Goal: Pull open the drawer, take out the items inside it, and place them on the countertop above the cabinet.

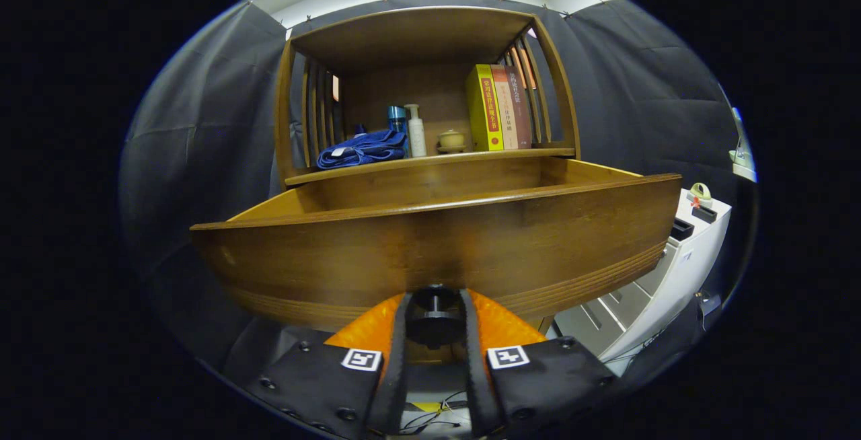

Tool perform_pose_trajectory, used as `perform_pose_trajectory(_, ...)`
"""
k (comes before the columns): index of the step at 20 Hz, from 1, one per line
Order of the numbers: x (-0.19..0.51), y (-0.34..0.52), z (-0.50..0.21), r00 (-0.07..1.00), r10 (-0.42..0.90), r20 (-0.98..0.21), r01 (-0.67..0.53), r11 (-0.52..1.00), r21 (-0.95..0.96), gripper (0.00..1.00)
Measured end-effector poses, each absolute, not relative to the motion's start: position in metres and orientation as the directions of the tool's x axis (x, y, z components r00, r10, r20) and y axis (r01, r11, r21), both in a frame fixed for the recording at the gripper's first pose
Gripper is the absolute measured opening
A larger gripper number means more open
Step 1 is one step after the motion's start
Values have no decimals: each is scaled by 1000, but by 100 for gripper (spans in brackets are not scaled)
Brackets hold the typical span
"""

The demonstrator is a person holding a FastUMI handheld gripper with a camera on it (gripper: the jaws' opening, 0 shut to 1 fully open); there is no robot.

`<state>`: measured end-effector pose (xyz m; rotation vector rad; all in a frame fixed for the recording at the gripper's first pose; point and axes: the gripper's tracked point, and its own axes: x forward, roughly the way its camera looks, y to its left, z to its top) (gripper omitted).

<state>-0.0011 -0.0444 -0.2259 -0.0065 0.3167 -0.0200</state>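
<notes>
Gripper (434, 312) is sitting at the bottom middle of the drawer front (437, 251), fingers nearly closed and pressing on either side of a dark round knob (434, 319), so it is holding the knob. The drawer is standing pulled out from the wooden cabinet (424, 90), its front panel filling the space just beyond the fingers, side walls running back to the cabinet; what is lying inside the drawer is hidden behind the front panel, cannot tell. Above the drawer, the countertop (430, 161) is carrying a crumpled blue cloth (362, 149), a blue bottle (397, 120) and a white pump bottle (416, 132) just beside it, a small lidded cup (451, 140), and several upright books (501, 108) leaning at the slatted side. A white unit (672, 272) is standing off to the side of the drawer, with a tape roll (701, 192) on top.
</notes>
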Motion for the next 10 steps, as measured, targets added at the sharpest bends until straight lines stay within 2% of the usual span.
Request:
perform_pose_trajectory(3,-1,-44,-218,957,-26,-290,15,999,-41,51)
perform_pose_trajectory(8,-9,-39,-144,993,-53,-110,38,990,-140,94)
perform_pose_trajectory(10,-11,-26,-94,999,-29,-30,24,989,-144,94)
